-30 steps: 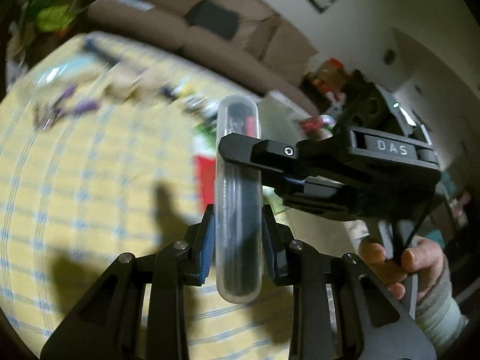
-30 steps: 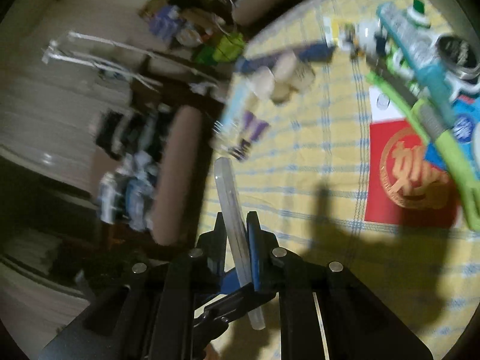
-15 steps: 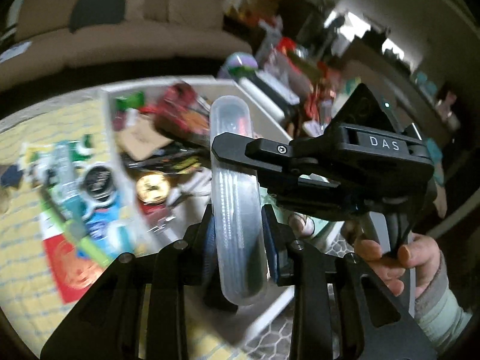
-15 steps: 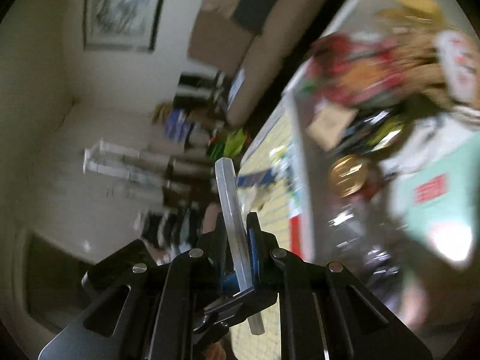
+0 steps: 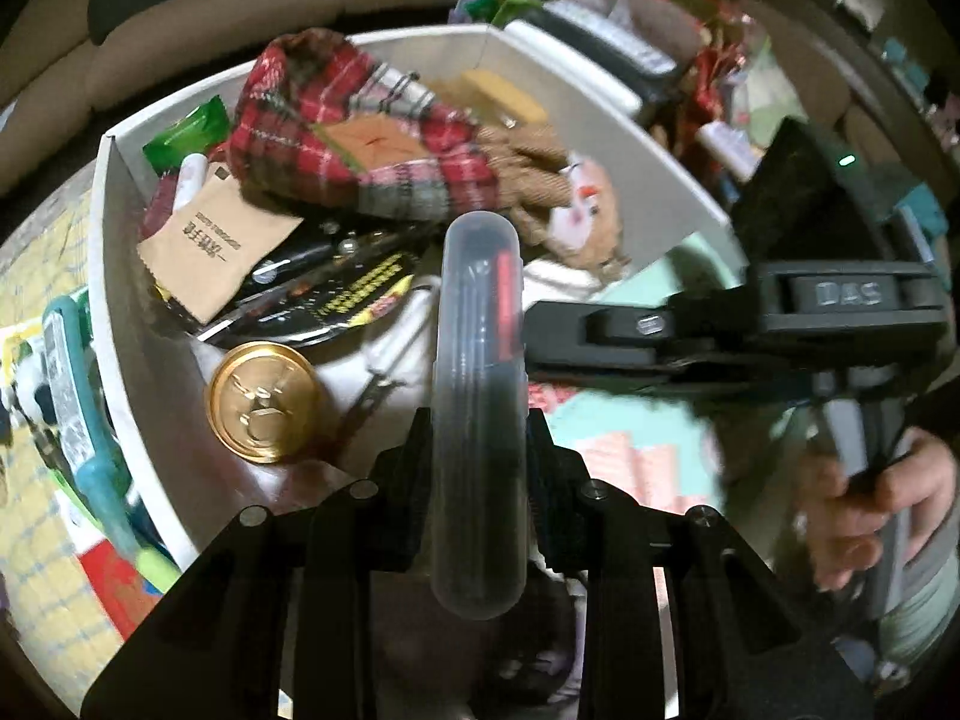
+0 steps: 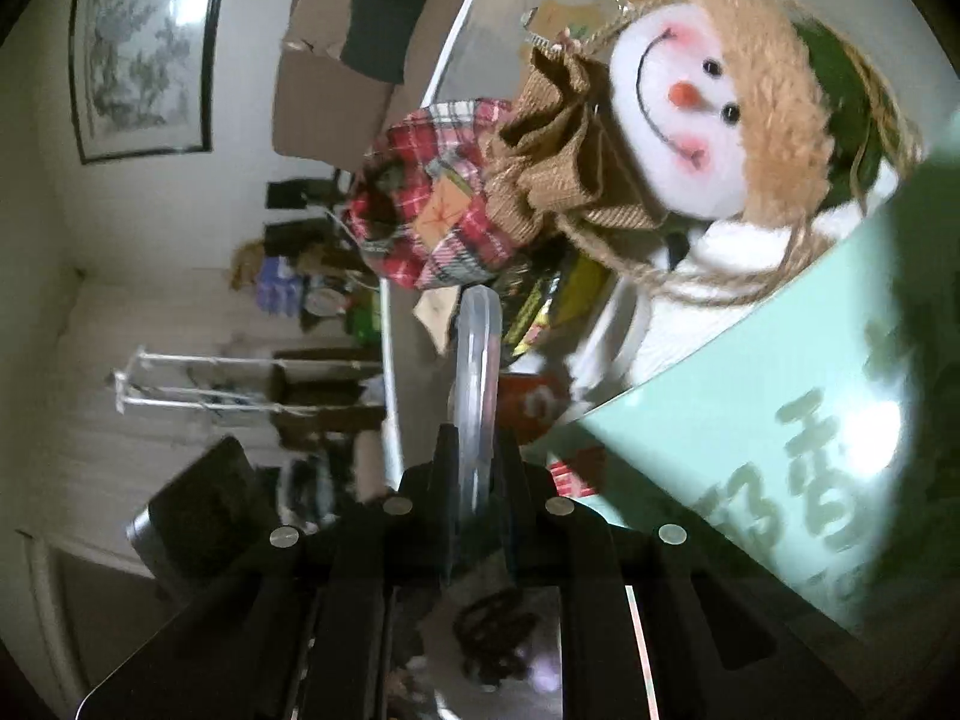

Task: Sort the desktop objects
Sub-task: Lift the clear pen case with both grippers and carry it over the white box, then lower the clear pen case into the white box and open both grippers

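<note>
A: What does the clear plastic case (image 5: 479, 402) look like?
B: Long, round-ended, with dark pens and one red inside. The left gripper (image 5: 479, 450) clamps its sides and the right gripper (image 6: 477, 462) pinches its thin edge, above the white bin (image 5: 120, 276).
A: What lies below?
B: A snowman doll (image 6: 690, 114), a gold tin (image 5: 263, 402), a brown packet (image 5: 216, 252) and a mint-green box (image 6: 780, 420).

The case (image 5: 480, 408) stands between the left gripper's (image 5: 480, 450) fingers, above the bin (image 5: 120, 276). In the bin, a doll (image 5: 540, 192) lies at the back, a packet (image 5: 216, 246) left of it, a tin (image 5: 264, 402) in front. The right gripper (image 5: 636, 342) reaches in from the right, touching the case.
</note>
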### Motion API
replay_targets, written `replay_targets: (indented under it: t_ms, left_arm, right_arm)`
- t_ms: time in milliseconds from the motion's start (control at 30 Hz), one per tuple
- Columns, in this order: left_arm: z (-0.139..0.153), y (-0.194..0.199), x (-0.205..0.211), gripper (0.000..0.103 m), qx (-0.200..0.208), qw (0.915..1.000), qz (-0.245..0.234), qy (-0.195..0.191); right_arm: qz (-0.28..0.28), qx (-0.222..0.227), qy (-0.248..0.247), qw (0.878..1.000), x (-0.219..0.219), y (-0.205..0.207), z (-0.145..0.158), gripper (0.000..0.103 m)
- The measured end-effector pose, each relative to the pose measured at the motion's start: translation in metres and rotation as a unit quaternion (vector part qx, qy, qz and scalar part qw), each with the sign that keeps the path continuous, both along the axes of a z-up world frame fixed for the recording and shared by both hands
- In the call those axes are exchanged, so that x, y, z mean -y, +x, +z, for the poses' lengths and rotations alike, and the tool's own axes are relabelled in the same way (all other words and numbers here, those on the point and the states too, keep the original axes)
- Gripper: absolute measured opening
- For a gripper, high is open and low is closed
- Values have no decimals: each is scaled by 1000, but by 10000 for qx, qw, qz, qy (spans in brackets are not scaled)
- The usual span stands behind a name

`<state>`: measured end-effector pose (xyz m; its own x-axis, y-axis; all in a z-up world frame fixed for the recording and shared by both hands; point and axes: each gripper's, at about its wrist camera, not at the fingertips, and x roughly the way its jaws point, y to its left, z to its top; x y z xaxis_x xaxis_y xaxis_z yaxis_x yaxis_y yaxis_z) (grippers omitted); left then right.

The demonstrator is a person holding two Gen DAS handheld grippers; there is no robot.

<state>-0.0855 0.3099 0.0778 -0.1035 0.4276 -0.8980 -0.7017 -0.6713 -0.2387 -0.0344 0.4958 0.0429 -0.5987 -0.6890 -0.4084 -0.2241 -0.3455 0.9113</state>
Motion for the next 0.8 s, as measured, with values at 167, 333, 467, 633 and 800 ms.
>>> replay_targets:
  t_ms: [167,333,467,633,800]
  left_arm:
    - [-6,-12,-13,26,24,9996,-181,-214]
    - [-6,-19,-33,26,-8,9975,-586,-391]
    - [-3,-22,-43,29,-191,9911,-1051,-790]
    - [-2,-26,-46,38,-412,9867,-1158,-1062]
    - [9,-19,-25,51,-359,9946,-808,-543]
  right_arm:
    - [-96,-43,505,9987,-13,4,12,14]
    - [-139,-154,736,9971,-13,11,24,26]
    - [-138,-155,759,9969,-9,17,24,31]
    - [-124,-138,860,9961,-5,17,26,40]
    - [-55,-177,1149,9932,-3,17,32,54]
